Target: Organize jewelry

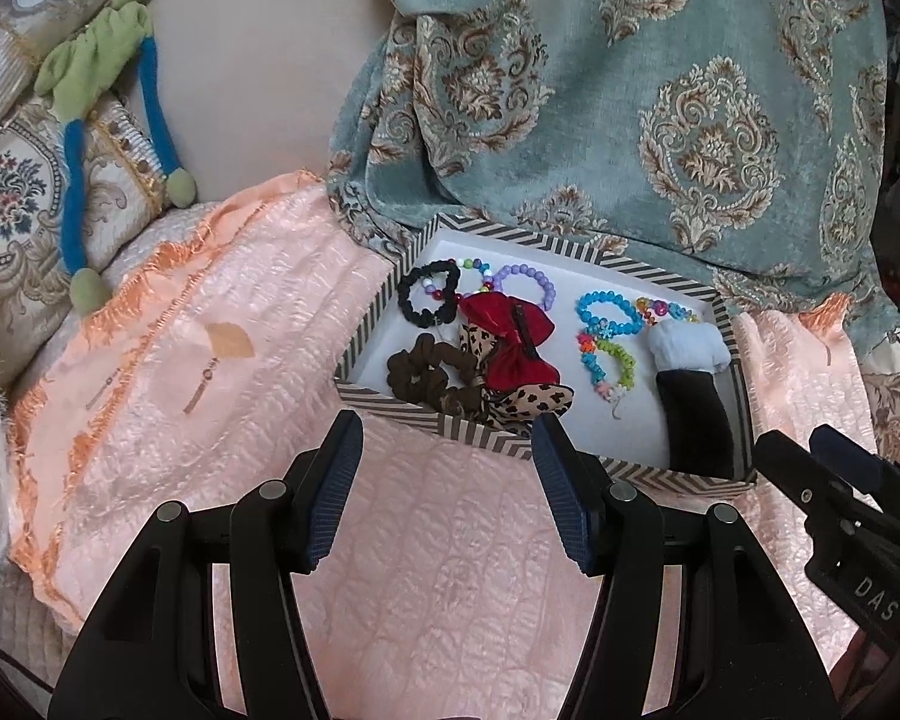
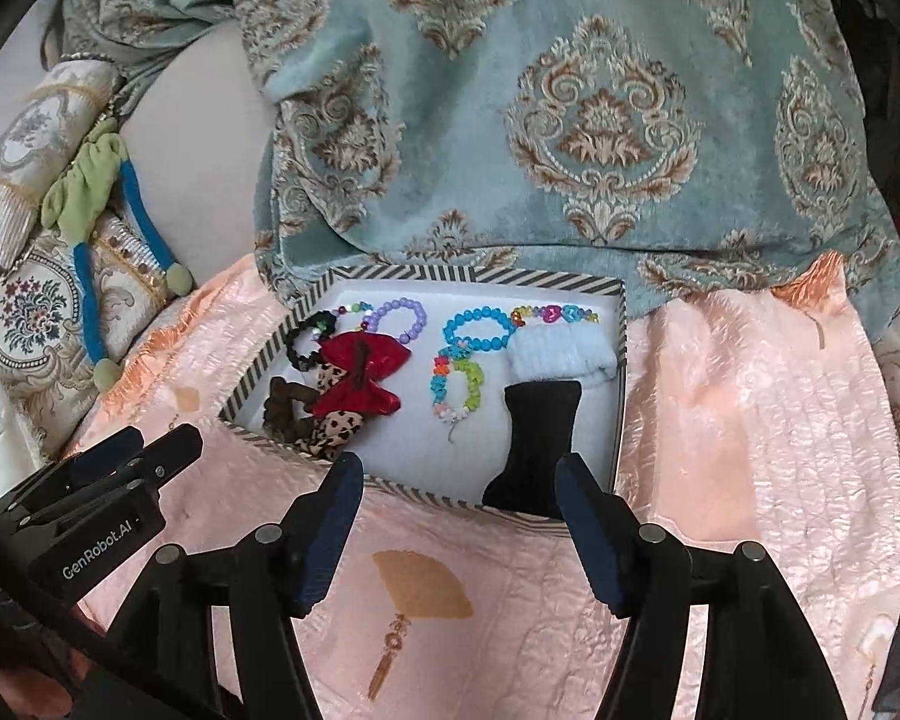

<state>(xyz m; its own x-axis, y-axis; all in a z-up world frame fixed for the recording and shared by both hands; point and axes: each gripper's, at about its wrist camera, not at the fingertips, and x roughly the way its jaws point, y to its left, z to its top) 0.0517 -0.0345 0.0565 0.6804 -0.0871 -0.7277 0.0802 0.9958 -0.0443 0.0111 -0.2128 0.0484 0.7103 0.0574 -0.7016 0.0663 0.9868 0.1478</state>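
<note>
A striped-rim box (image 1: 480, 438) (image 2: 450, 276) sits on a pink quilt. It holds a red bow (image 1: 510, 348) (image 2: 360, 378), a black bead bracelet (image 1: 429, 300), a purple bead bracelet (image 1: 528, 282) (image 2: 399, 318), a blue bead bracelet (image 1: 609, 315) (image 2: 477, 330), a multicolour bead string (image 1: 606, 366) (image 2: 456, 384), a brown scrunchie (image 1: 426, 372), a leopard bow (image 1: 528, 402), and black (image 1: 696, 426) (image 2: 540, 438) and pale blue (image 1: 687, 345) (image 2: 564, 354) cloth pieces. My left gripper (image 1: 447, 450) is open and empty just short of the box's near rim. My right gripper (image 2: 459, 492) is open and empty at the near rim.
A teal patterned cloth (image 1: 660, 90) hangs behind the box. A green and blue plush toy (image 1: 108, 120) lies on embroidered cushions (image 1: 12, 192) at the left. The pink quilt (image 1: 210, 330) spreads to both sides and toward me.
</note>
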